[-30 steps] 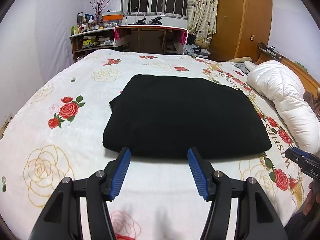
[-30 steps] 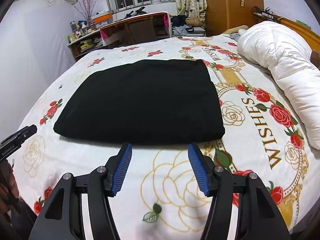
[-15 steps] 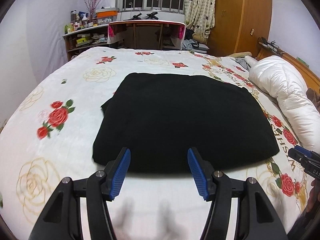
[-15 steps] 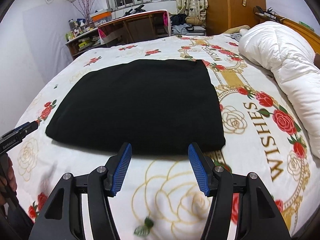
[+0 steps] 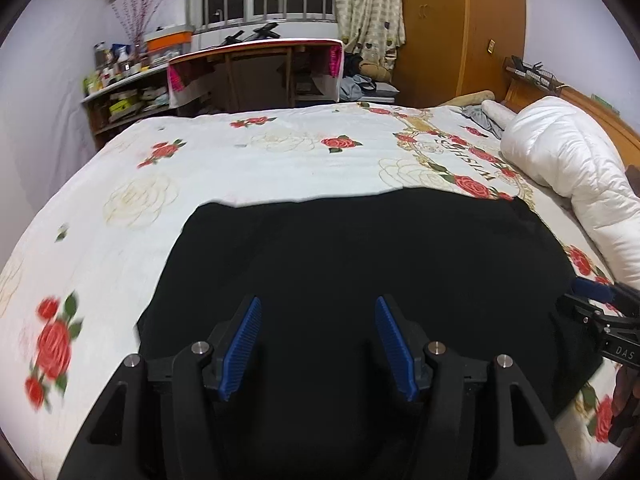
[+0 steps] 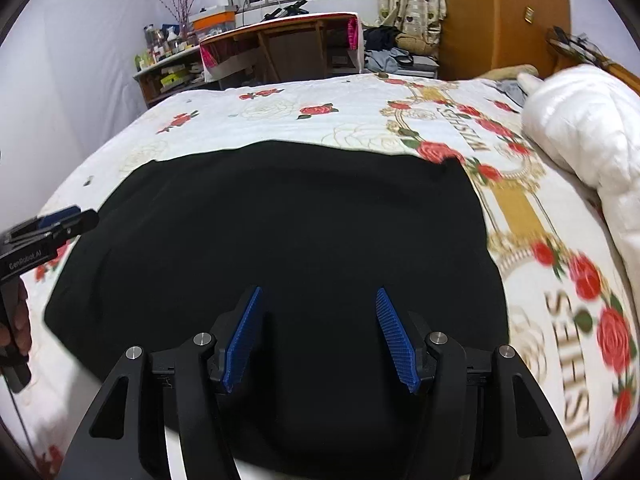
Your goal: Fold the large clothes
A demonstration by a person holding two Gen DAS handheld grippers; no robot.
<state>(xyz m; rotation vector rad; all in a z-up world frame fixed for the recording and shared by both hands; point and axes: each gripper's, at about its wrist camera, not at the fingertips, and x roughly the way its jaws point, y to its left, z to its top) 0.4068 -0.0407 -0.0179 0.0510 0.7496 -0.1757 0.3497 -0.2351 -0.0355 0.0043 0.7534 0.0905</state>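
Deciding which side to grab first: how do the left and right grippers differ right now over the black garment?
The left gripper hangs over the folded black garment nearer its left edge, with rose-print bedspread beside it; the right gripper sits nearer the right edge, by the gold WISHES print. Both are open, gripping nothing.

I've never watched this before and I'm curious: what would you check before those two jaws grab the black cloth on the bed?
1. Left gripper jaws apart: ok.
2. Right gripper jaws apart: ok.
3. Both over the folded black garment: ok.
4. Garment lying flat on the rose-printed bedspread: ok.
5. White puffy duvet apart from the garment: ok.
6. Near edge between the jaws: cannot tell, hidden under them.
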